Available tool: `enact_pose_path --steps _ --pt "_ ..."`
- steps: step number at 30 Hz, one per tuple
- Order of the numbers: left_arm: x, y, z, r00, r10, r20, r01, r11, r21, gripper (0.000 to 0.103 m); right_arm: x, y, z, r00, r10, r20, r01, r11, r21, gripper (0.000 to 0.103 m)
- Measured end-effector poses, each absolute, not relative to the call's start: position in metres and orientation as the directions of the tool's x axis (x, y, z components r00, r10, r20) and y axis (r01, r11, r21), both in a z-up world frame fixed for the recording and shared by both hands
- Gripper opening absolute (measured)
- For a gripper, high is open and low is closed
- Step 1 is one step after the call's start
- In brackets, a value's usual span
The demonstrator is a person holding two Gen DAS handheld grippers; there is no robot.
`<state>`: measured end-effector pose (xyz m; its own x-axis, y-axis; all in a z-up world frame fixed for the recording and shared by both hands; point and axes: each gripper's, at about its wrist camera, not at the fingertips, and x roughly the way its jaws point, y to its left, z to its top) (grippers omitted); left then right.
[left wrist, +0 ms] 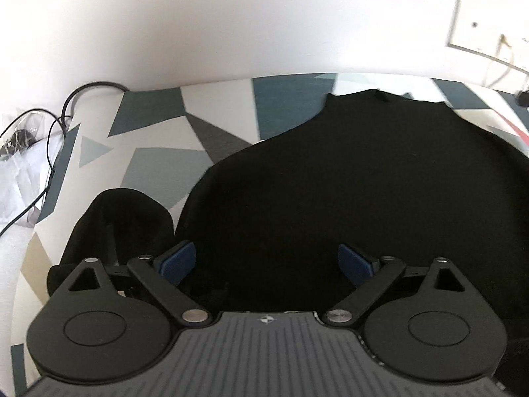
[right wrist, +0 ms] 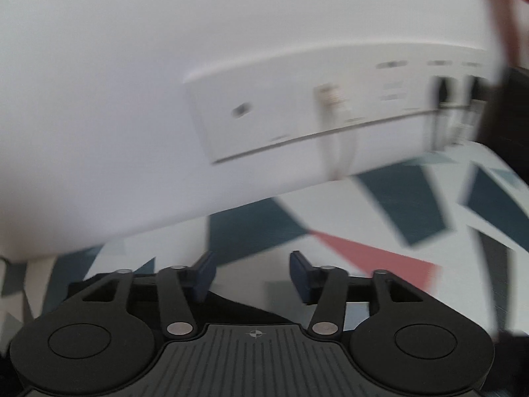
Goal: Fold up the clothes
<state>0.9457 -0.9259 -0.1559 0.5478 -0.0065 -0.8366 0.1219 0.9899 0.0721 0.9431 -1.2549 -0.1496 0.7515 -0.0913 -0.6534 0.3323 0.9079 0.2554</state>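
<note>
My left gripper (left wrist: 266,263) hangs over the black garment (left wrist: 347,192), jaws spread wide and gripping nothing; the garment lies flat on the patterned tablecloth (left wrist: 148,125). My right gripper (right wrist: 253,278) stands half apart and empty above the cloth; a dark edge beneath it is possibly the garment, too blurred to tell.

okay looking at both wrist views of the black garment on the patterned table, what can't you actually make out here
- Left wrist view: the black garment is so dark that folds and seams vanish; its near hem is hidden behind the left tool, and its right side is cut off by the picture edge.
- Right wrist view: motion blur smears the wall panel, so its sockets and labels are unreadable.
- Right wrist view: only a dark sliver shows under the right tool.
</note>
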Motion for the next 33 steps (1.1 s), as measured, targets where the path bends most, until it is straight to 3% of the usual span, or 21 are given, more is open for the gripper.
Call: enact_pose_path --steps 4,7,14,17,25,28,33 --pt "0.919 -0.942 -0.143 0.515 -0.093 -0.852 0.213 0.977 0.022 0.095 0.854 -1.295 -0.132 0.746 -0.214 -0.63 0.488 0.82 0.299 0.052" --pt "0.894 -0.957 -0.141 0.492 -0.129 -0.861 0.273 0.962 0.012 0.096 0.792 -1.313 -0.133 0.667 -0.36 -0.652 0.617 0.757 0.214 0.053" --pt "0.86 -0.981 -0.164 0.436 -0.11 -0.893 0.339 0.939 0.049 0.097 0.706 -1.339 -0.172 0.503 -0.436 -0.746 0.773 0.613 0.163 0.055" --pt "0.856 -0.989 -0.168 0.447 -0.093 -0.89 0.347 0.935 0.077 0.097 0.697 -1.337 -0.179 0.506 -0.407 -0.76 0.761 0.625 0.172 0.06" --pt "0.854 -0.995 -0.17 0.47 -0.062 -0.88 0.342 0.932 0.117 0.103 0.702 -1.324 -0.192 0.513 -0.356 -0.781 0.712 0.684 0.156 0.059" --pt "0.857 -0.992 -0.171 0.454 -0.068 -0.888 0.327 0.94 0.095 0.103 0.709 -1.32 -0.196 0.518 -0.357 -0.778 0.702 0.697 0.148 0.06" --pt "0.862 -0.983 -0.173 0.412 -0.104 -0.905 0.268 0.963 0.011 0.103 0.723 -1.308 -0.193 0.525 -0.344 -0.778 0.663 0.739 0.121 0.07"
